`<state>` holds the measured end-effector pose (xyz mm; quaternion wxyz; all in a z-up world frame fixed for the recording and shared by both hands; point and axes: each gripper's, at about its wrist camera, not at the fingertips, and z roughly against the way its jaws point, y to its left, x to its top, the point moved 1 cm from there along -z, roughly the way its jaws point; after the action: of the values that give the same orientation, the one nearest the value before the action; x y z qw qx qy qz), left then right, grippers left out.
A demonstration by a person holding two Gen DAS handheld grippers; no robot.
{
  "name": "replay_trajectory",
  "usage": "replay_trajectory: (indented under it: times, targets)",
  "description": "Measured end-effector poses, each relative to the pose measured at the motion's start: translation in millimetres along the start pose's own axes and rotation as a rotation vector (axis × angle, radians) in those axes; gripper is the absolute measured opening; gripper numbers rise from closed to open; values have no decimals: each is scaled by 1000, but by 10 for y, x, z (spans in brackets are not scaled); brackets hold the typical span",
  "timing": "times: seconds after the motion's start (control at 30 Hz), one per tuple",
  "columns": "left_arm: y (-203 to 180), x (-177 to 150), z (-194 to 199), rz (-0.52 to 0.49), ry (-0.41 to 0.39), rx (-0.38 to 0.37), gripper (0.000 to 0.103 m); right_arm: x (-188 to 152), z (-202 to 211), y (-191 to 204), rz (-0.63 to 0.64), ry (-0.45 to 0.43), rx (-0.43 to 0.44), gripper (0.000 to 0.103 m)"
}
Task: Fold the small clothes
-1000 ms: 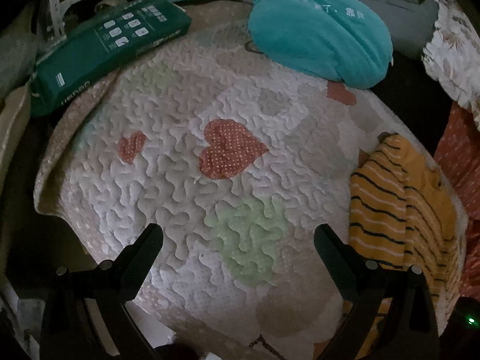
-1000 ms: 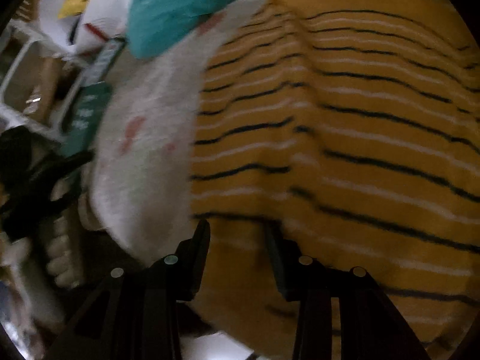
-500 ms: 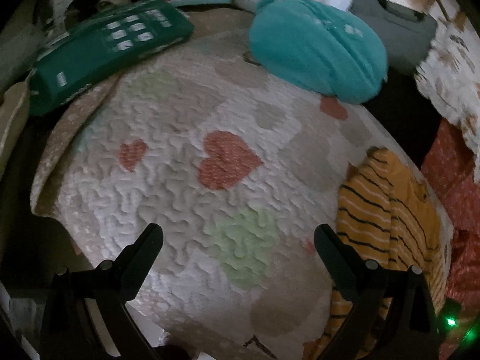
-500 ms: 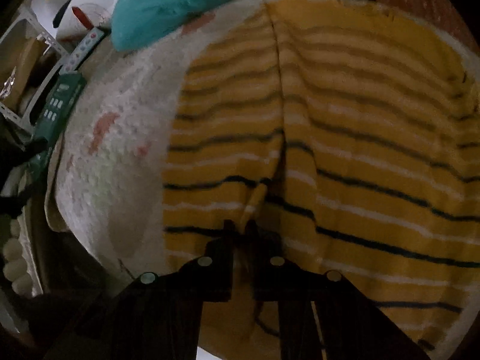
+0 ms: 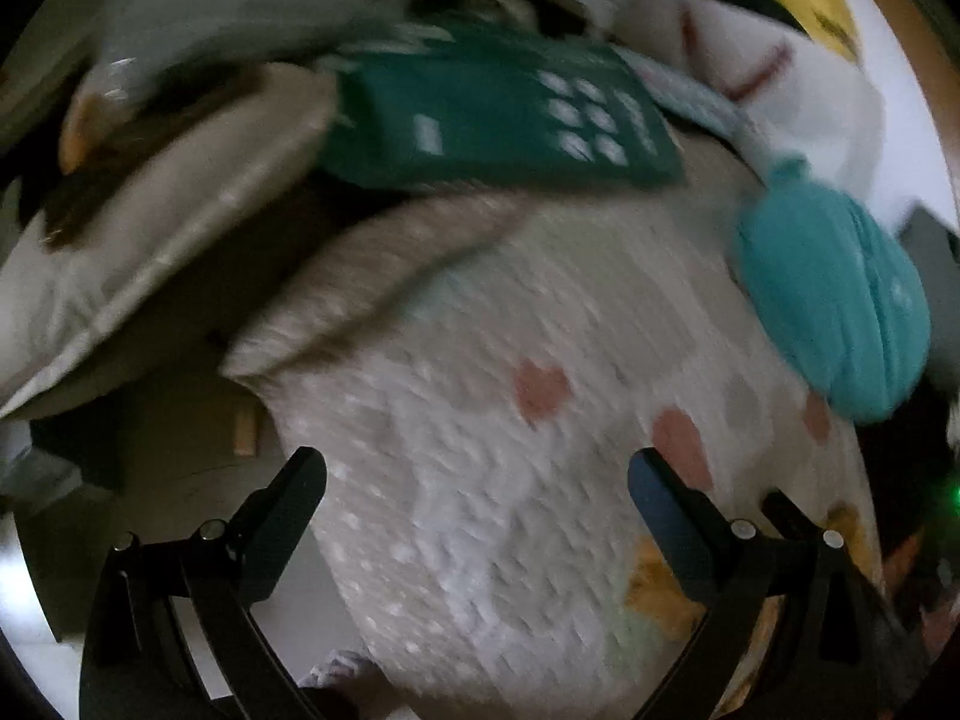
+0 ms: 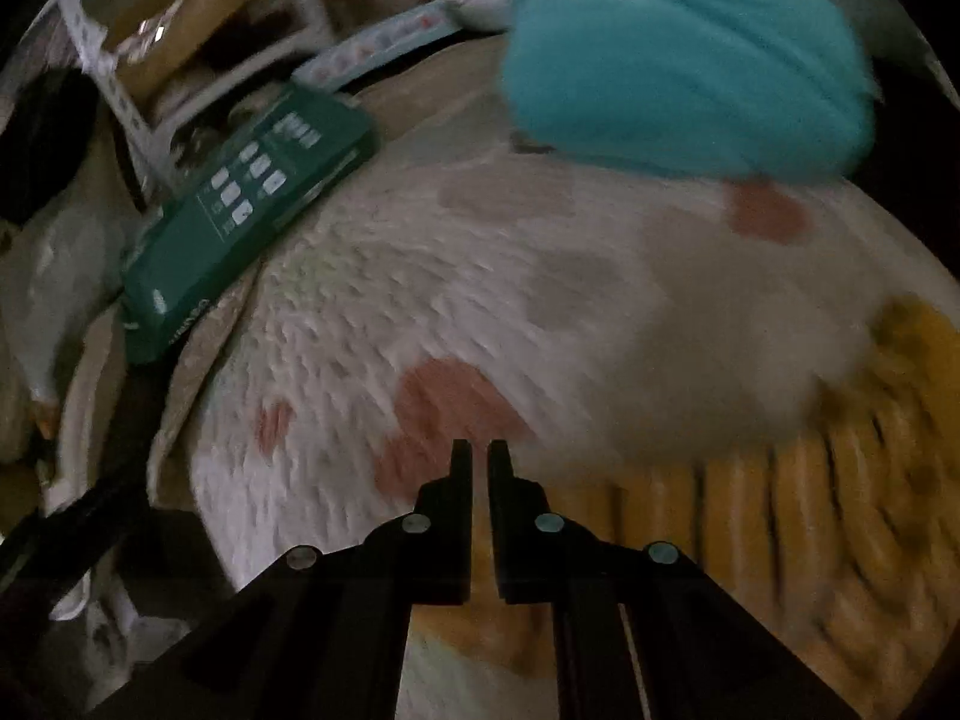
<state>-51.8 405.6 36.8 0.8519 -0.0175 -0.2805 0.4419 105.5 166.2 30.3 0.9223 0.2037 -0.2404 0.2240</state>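
Both views are smearing w/ motion blur, so fine detail is getting lost. Left claw (image 5: 477,468) is gaping wide w/ nothing between its fingers, hanging over the quilted heart-print blanket (image 5: 480,480). The yellow striped garment (image 6: 810,516) is lying at approx 4 o'clock in the right view; in the left view only scraps are peeking past the right finger. Right claw (image 6: 479,456) is sitting nearly closed; whether it's pinching cloth is hard to tell. Teal cushion (image 6: 690,60) is sitting at 1 o'clock, green box (image 6: 240,210) at 10.
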Motion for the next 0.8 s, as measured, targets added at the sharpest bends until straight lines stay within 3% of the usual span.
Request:
replay_trajectory:
  times: [0.13, 0.23, 0.33, 0.4, 0.47, 0.53, 0.63, 0.7, 0.8]
  targets:
    - [153, 93, 7, 53, -30, 16, 101, 293, -600, 322, 52, 73, 74, 6]
    - [85, 91, 29, 33, -46, 13, 101, 299, -685, 434, 111, 90, 53, 6]
    - [-189, 6, 84, -74, -67, -8, 101, 207, -345, 225, 45, 44, 96, 8]
    - [-408, -90, 117, -162, -73, -45, 101, 79, 2, -68, -16, 6, 71, 13]
    - [-630, -224, 114, -262, -49, -84, 101, -188, 423, -481, -94, -32, 17, 32]
    - [-820, -391, 73, -337, -1, -129, 101, -568, 860, -953, -173, -60, -74, 42]
    - [-1034, -636, -17, -427, 66, -141, 101, -1255, 1380, -1659, -261, -41, -239, 43]
    - [-1042, -676, -34, -419, 72, -110, 101, -1609, 1587, -1986, -358, -22, -271, 45]
    - [-902, -588, -8, -296, 48, -50, 101, -1777, 1729, -2084, -443, -53, -210, 45]
